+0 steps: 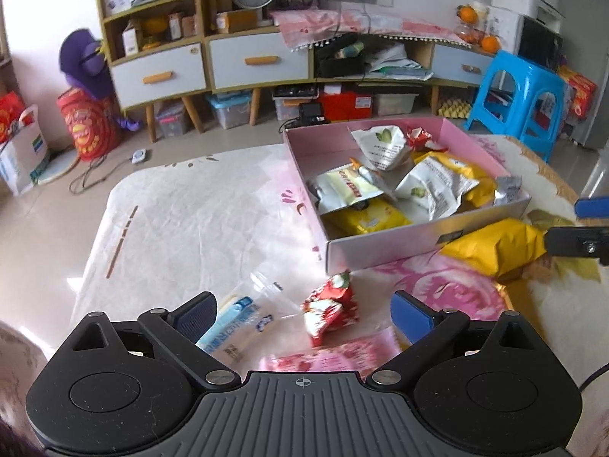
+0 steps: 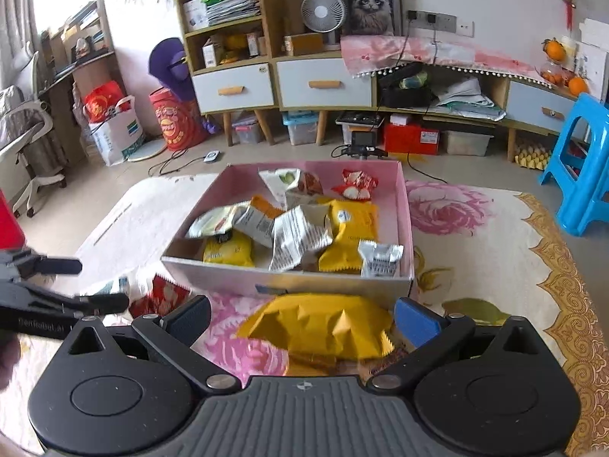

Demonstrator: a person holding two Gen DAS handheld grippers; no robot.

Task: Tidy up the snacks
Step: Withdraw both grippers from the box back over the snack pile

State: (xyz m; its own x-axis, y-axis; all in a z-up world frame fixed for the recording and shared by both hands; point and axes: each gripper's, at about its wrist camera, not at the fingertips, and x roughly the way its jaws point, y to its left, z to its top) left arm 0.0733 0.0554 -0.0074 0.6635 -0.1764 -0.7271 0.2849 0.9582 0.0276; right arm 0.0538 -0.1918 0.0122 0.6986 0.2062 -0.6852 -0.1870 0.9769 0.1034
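Note:
A pink box [image 1: 384,252] [image 2: 213,266] on the table holds several snack packets, yellow, white and red. My left gripper [image 1: 304,318] is open above a red packet [image 1: 331,310], with a clear blue-labelled packet [image 1: 238,327] and a pink packet [image 1: 331,360] beside it. My right gripper [image 2: 302,321] is open around a large yellow packet [image 2: 319,327] [image 1: 498,245] lying in front of the box. The red packet [image 2: 163,293] and the left gripper [image 2: 82,283] show at the left of the right wrist view. The right gripper [image 1: 586,224] shows at the right edge of the left wrist view.
The table has a white and pink floral cloth [image 1: 182,221] [image 2: 475,251]. A blue plastic stool [image 1: 521,99] [image 2: 582,167] stands to the right. A cabinet with drawers [image 1: 228,61] [image 2: 323,80] and storage bins lines the far wall.

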